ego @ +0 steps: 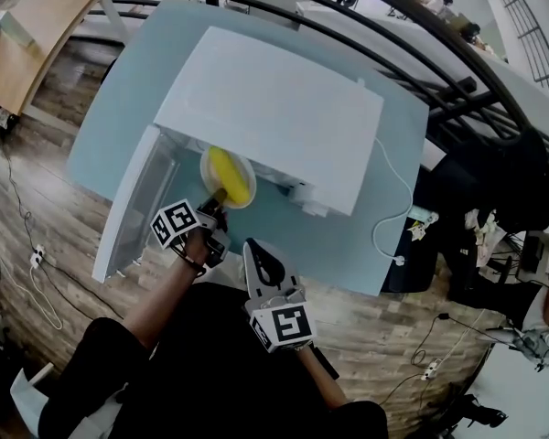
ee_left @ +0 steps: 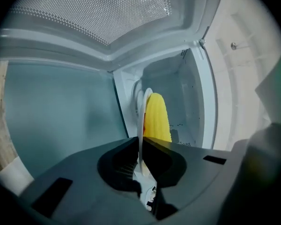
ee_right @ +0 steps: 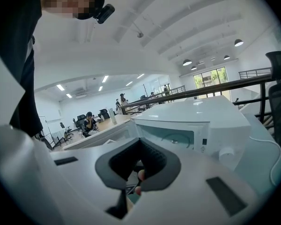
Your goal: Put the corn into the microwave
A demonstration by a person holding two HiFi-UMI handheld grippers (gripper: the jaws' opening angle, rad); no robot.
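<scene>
A yellow corn cob (ego: 227, 174) lies on a small round plate (ego: 244, 193) at the open front of the white microwave (ego: 274, 108). My left gripper (ego: 216, 207) is shut on the plate's near rim. In the left gripper view the plate (ee_left: 141, 118) shows edge-on between the closed jaws of the left gripper (ee_left: 141, 144). The corn (ee_left: 157, 118) sits just past them, with the microwave cavity (ee_left: 187, 93) behind. My right gripper (ego: 254, 247) hangs nearer the person, its jaws together and empty. The right gripper (ee_right: 139, 142) faces the microwave (ee_right: 201, 121) from the front.
The microwave door (ego: 133, 208) swings open to the left, and its perforated window (ee_left: 93, 13) fills the top of the left gripper view. The microwave stands on a teal table (ego: 348, 245). A white cable (ego: 393, 218) trails off its right side. Wood floor lies around.
</scene>
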